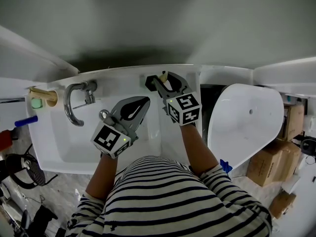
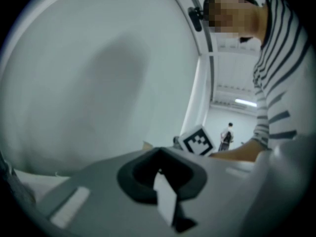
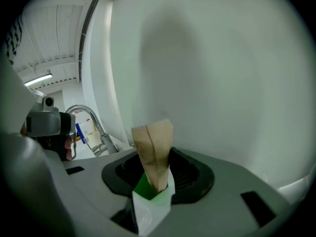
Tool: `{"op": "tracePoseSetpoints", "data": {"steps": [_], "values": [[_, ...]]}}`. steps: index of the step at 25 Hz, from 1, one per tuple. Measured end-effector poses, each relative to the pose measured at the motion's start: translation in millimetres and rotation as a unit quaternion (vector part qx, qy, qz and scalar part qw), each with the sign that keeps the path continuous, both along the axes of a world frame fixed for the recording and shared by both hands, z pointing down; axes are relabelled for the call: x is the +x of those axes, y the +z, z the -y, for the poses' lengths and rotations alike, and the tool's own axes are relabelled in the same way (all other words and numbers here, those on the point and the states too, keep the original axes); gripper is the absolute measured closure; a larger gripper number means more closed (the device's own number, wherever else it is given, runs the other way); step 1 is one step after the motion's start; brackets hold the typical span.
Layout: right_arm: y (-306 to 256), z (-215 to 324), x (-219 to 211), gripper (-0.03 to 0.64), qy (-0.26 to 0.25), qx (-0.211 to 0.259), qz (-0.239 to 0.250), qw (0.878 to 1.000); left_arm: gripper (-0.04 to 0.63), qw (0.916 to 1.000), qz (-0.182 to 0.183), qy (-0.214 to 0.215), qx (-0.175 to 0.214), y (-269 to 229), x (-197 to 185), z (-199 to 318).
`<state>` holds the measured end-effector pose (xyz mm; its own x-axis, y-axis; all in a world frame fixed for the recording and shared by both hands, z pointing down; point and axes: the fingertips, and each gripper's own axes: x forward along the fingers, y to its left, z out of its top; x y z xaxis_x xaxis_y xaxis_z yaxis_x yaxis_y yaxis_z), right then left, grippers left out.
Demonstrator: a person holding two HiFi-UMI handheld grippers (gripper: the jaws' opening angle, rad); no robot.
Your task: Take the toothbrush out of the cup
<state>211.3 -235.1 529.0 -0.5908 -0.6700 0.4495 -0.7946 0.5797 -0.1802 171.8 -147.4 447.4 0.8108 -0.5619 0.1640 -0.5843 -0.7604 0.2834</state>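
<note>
Two grippers: my left gripper [image 1: 141,105] is closed and empty. My right gripper [image 1: 160,78] clamps one paper-wrapped toothbrush [image 3: 153,152]. One faucet [image 1: 74,102].

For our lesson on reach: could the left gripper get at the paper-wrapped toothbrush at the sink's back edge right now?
Probably not. The right gripper seems closed on the toothbrush, crowding it; the left gripper is shut, apart from it over the basin.

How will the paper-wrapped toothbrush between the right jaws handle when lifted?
Probably light: the toothbrush looks slim and is wrapped in thin tan paper. Its flat, crimped top looks floppy and may crease. The matte paper should give the right gripper fair friction, so it is unlikely to be slippery.
</note>
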Motion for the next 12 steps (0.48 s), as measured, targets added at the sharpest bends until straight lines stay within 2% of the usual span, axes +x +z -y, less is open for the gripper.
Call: {"op": "tracePoseSetpoints", "data": {"steps": [8,12], "values": [[-2.5,0.7,-5.0,0.531,-0.013,0.014,-0.019,1.000,0.588,1.0000,-0.002,-0.003,0.000,-0.2,-3.8,2.7],[-6.1,-0.1,-5.0,0.541,-0.015,0.020,-0.024,0.999,0.588,1.0000,-0.002,-0.008,0.002,-1.4,-5.6,2.9]]}}
